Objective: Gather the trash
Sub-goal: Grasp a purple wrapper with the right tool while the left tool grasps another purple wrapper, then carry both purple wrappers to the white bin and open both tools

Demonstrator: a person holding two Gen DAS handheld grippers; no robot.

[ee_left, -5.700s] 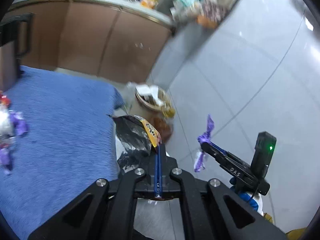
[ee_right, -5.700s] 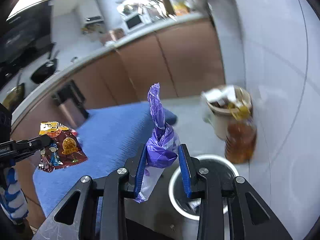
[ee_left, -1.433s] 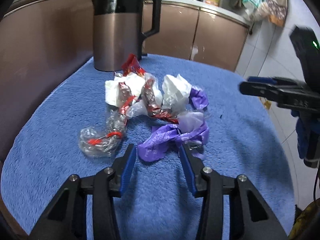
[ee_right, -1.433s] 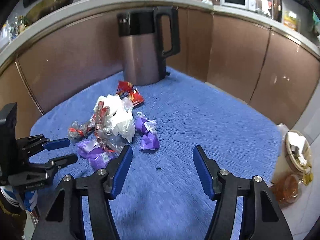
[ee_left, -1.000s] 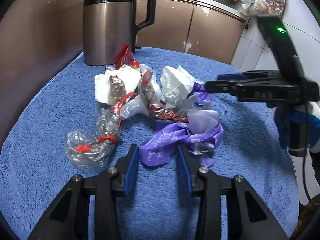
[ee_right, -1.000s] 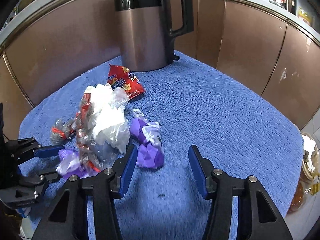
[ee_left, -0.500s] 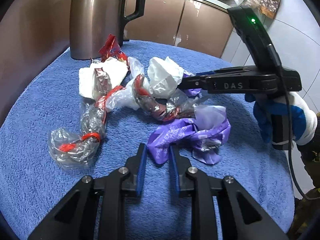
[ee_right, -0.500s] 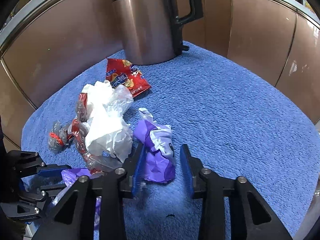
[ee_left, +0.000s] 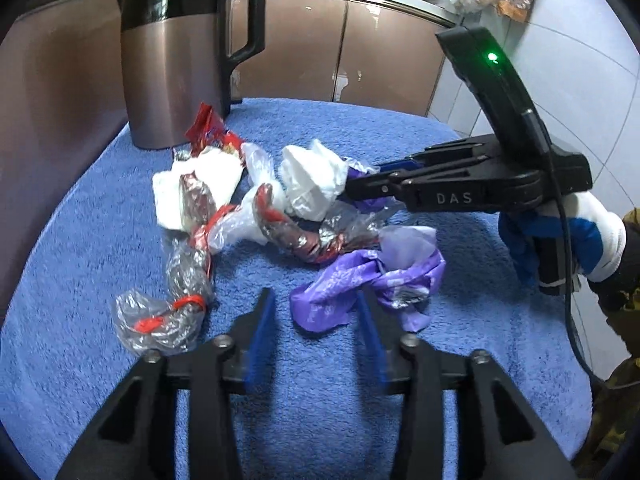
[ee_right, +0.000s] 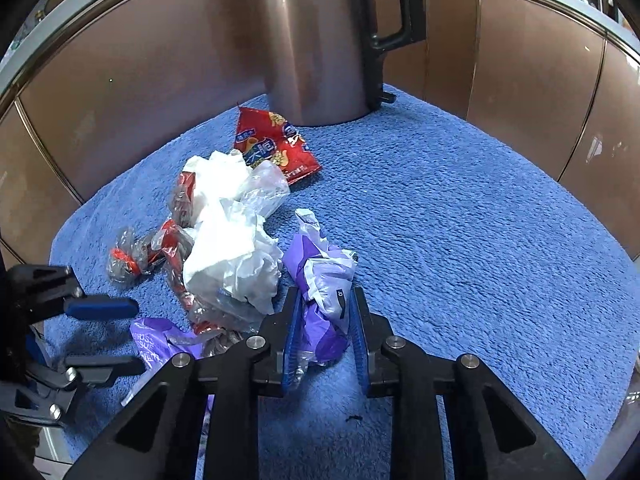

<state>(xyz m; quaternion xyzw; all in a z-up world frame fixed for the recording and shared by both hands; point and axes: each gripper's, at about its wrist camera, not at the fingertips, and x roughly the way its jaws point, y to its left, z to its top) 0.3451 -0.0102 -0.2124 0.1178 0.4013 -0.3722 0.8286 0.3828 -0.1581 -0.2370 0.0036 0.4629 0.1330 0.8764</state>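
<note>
Open blue towel point(ee_right: 480, 216) fills the right of the frame, cabinets beyond its edge. The right gripper point(ee_right: 323, 332) is closing on a purple-white wrapper point(ee_right: 320, 280), lower centre, long axis up-frame. The left gripper point(ee_left: 316, 324) is opening around a purple bag point(ee_left: 360, 284), unclamped.

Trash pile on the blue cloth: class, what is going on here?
A person works a hand-held gripper in each hand over litter on a blue cloth beside a kettle. The right hand-held gripper is closing around a purple-and-white wrapper. The left hand-held gripper is opening, with a purple bag between its jaws. Neither piece is lifted yet.
</note>
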